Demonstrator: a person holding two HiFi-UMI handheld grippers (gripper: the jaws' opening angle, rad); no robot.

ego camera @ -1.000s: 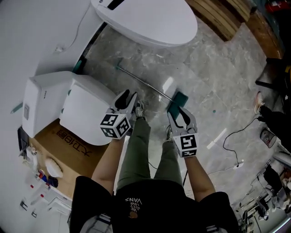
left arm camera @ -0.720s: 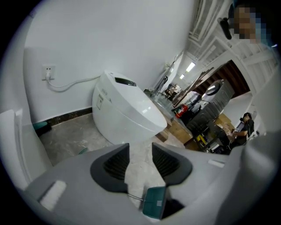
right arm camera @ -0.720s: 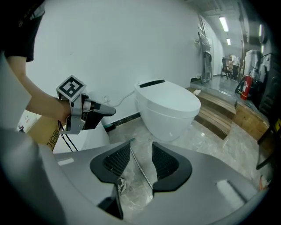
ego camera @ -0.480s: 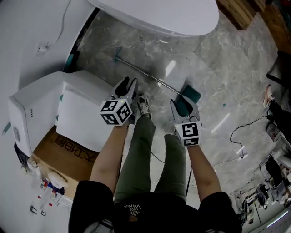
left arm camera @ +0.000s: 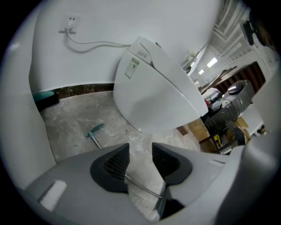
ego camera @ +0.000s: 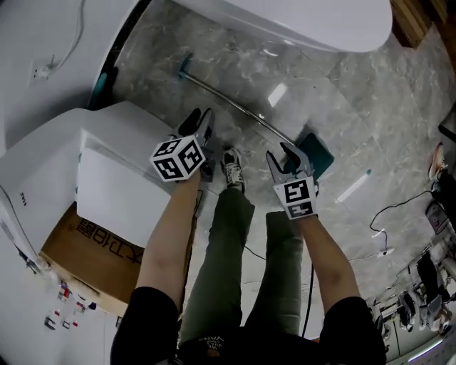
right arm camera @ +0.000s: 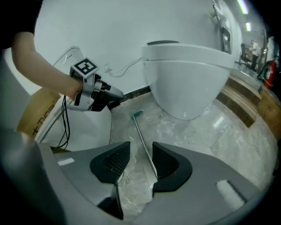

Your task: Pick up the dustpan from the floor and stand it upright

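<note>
Grey veined marble floor (ego camera: 335,85), polished enough to throw back the ceiling lights, is where the dustpan (ego camera: 318,152) lies flat, just ahead of my shoe (ego camera: 232,168). Its teal plastic pan sits beside my right tongs (ego camera: 281,155). Its thin, round metal handle (ego camera: 235,108) runs slantwise away across the stone to a short teal crossbar grip (ego camera: 186,68) near the wall.

I hold both tongs tipped down at the floor, one to each side of my legs, because the thing is long: I judge one pair is meant for the rod and the other for the pan end, so it can be swung upright without twisting.

The left tongs (ego camera: 199,122) are spread, with nothing between the ribbed black pads; the rod only shows through the gap, on the floor beyond. The right tongs are likewise spread and empty, the rod passing close by one pad but apart from it.

A smooth, glossy white rounded fixture (ego camera: 299,21) bulges over the far floor, and a matte white box (ego camera: 121,178) stands at my left against a brown cardboard carton (ego camera: 92,246).
</note>
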